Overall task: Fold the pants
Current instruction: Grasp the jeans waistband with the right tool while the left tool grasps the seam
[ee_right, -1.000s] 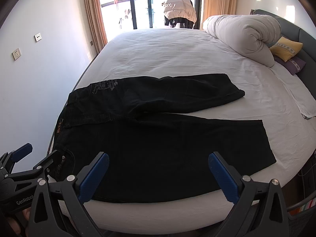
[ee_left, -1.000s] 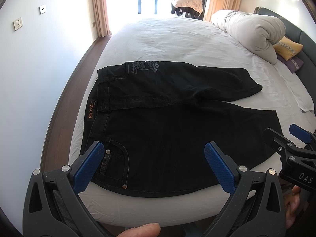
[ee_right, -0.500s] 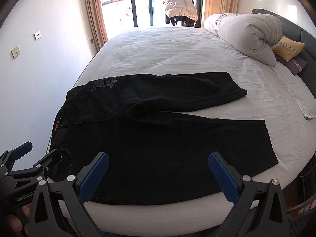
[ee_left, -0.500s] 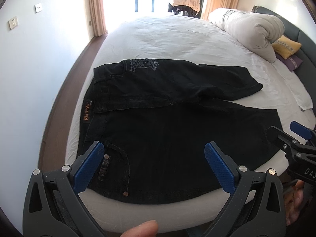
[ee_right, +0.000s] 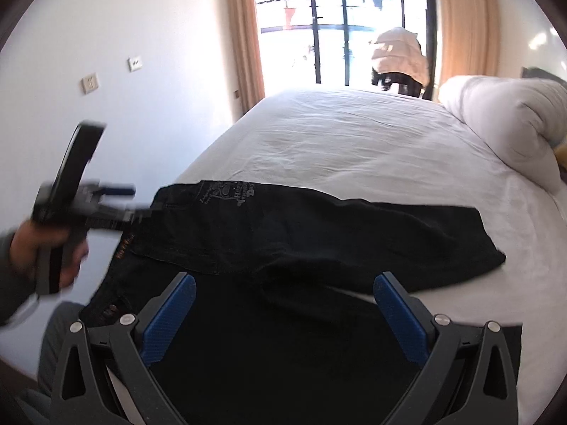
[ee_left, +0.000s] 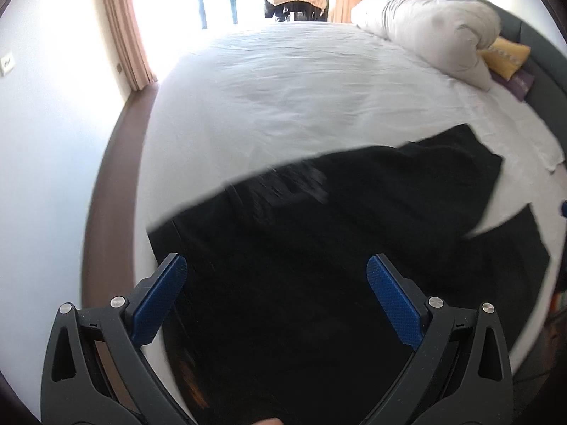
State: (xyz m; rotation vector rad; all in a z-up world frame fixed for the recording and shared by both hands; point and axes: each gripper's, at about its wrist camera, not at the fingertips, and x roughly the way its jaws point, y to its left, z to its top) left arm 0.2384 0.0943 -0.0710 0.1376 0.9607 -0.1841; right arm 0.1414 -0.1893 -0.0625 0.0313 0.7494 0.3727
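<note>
— Two tools, both gaping? Where are the pants (ee_right: 319, 233) lying?
— Flat on the bed (ee_right: 372, 141), legs running rightward; left tool (ee_left: 276, 283) is nearing the waistband, right tool (ee_right: 283, 301) is hovering mid-leg.

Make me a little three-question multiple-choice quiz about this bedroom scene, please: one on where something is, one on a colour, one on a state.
1. Where do the pants lie?
A. on the floor
B. on the bed
C. on a chair

2. What colour are the pads of the left gripper?
A. blue
B. red
C. green

3. How does the right gripper stand?
A. shut on the pants
B. shut on a pillow
C. open

Answers: B, they are spread across the white sheet; A, both pads show blue; C, its fingers stand wide apart, holding nothing.
</note>
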